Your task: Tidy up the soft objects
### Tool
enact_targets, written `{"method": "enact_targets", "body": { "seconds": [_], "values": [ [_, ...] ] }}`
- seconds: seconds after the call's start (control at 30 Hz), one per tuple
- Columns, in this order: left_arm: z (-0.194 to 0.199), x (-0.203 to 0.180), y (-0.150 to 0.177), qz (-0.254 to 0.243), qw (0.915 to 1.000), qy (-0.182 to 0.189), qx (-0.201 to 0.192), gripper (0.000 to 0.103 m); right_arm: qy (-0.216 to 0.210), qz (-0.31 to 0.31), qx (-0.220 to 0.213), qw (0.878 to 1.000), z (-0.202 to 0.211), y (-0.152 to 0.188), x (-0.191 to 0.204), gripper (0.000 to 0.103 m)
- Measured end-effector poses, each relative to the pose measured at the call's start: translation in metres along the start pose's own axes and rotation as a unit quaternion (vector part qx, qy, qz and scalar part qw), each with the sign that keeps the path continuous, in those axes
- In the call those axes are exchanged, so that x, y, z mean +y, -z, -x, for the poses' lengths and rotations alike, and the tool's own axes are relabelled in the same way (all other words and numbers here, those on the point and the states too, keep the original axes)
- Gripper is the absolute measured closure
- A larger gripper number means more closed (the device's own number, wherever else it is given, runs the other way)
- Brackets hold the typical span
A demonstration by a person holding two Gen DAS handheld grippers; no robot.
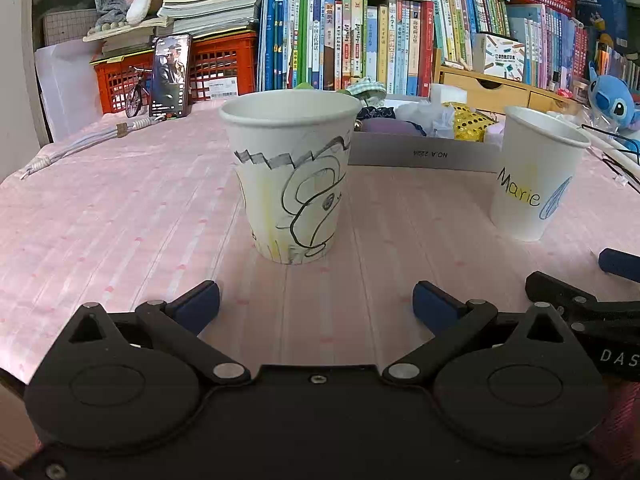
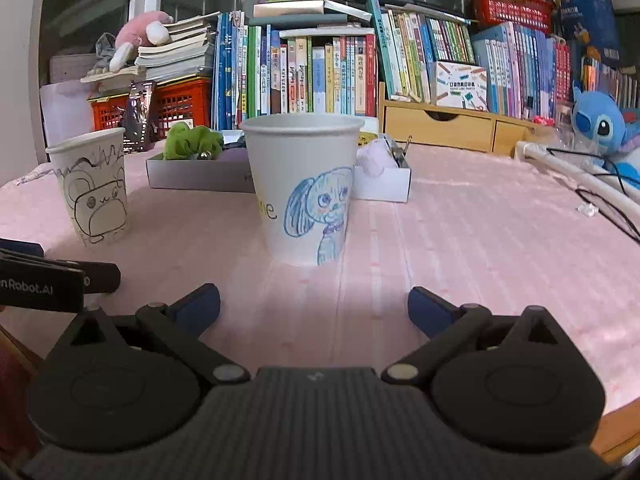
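Observation:
Two paper cups stand upright on the pink tablecloth. The cup with a black line drawing [image 1: 294, 176] [image 2: 94, 188] is straight ahead of my left gripper [image 1: 316, 306], whose jaws are open and empty, a short way back from it. The cup marked "Marie" with a blue dog drawing [image 1: 534, 176] [image 2: 306, 188] faces my right gripper [image 2: 314, 308], also open and empty. Behind the cups lies a shallow white box [image 1: 424, 156] [image 2: 192, 176] holding soft items: a green scrunchie [image 2: 192, 142], purple and white fabric pieces and a gold sequined one [image 1: 470, 122].
Books fill the shelf [image 1: 360, 40] at the back. A phone [image 1: 170, 76] leans on an orange crate [image 1: 220, 64]. A blue plush toy [image 2: 598, 124] and black cables [image 2: 608, 204] sit at the right. A white cord [image 1: 80, 146] lies at the left. Wooden drawers [image 2: 448, 126] stand behind the box.

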State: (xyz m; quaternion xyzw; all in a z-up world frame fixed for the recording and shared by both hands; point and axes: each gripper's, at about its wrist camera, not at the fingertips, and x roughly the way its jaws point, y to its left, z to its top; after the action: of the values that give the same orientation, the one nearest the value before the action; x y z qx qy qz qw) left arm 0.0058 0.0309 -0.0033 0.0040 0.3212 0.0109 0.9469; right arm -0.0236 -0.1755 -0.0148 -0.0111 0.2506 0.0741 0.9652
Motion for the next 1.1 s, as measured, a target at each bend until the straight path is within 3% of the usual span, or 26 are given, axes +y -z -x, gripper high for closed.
{"method": "enact_targets", "body": {
  "seconds": [1.1],
  "values": [
    [-0.0015,0.0002,0.0008,-0.002,1.0,0.0,-0.002,0.0,0.002,0.008,0.003,1.0,-0.0015,0.0012,0.0023,0.0]
  ]
}}
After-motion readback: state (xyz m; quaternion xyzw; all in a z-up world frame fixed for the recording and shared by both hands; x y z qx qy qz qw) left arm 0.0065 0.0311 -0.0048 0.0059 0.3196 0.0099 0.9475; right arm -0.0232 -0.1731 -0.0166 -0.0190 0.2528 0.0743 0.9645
